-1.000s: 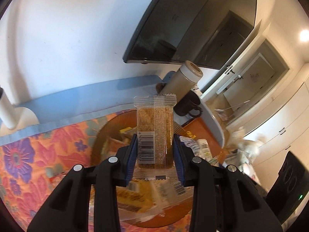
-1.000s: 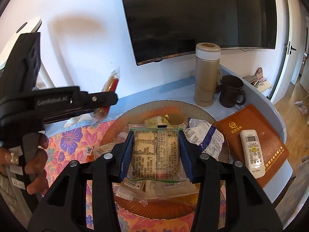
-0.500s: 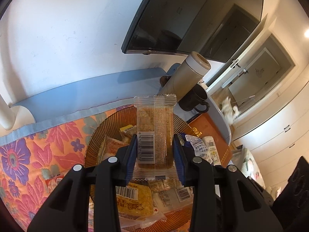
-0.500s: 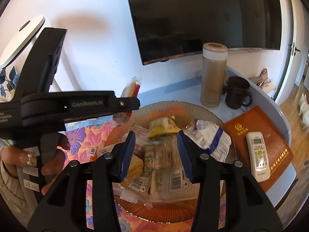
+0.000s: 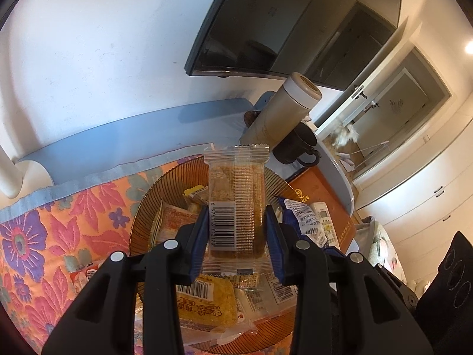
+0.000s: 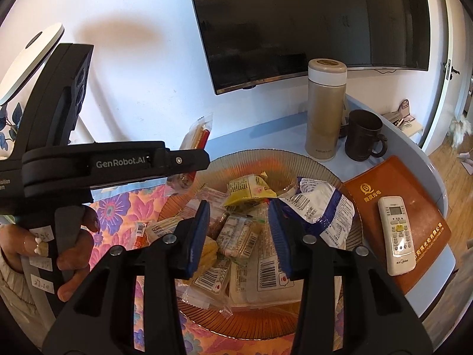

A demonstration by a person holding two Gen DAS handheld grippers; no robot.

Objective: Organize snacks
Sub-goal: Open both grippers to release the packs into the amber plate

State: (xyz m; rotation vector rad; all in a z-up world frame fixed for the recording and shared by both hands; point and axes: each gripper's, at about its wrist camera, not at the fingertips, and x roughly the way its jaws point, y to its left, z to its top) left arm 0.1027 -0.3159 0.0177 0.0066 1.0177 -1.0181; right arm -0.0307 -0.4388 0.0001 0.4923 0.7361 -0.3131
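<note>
My left gripper [image 5: 236, 224] is shut on a clear-wrapped brown snack bar [image 5: 236, 189] with a barcode, held upright above an amber ribbed glass plate [image 5: 142, 222]. In the right wrist view the same gripper [image 6: 189, 162] reaches in from the left, held by a hand [image 6: 74, 236], with the bar [image 6: 196, 136] sticking up at its tip. My right gripper [image 6: 239, 222] hovers open over the plate [image 6: 266, 156], nothing between its blue pads. Several wrapped snacks lie piled there, among them a yellow packet [image 6: 248, 189] and a blue-and-white packet [image 6: 322, 207].
Behind the plate stand a beige thermos [image 6: 325, 109] and a dark mug [image 6: 363, 139]. A white remote [image 6: 397, 233] lies on an orange booklet [image 6: 369, 186] at the right. A floral cloth [image 5: 44, 236] lies under the plate. A TV [image 6: 310, 23] hangs on the wall.
My right gripper let go of the flat clear packet, which now lies on the plate's pile. The left gripper with its bar has moved further in over the plate.
</note>
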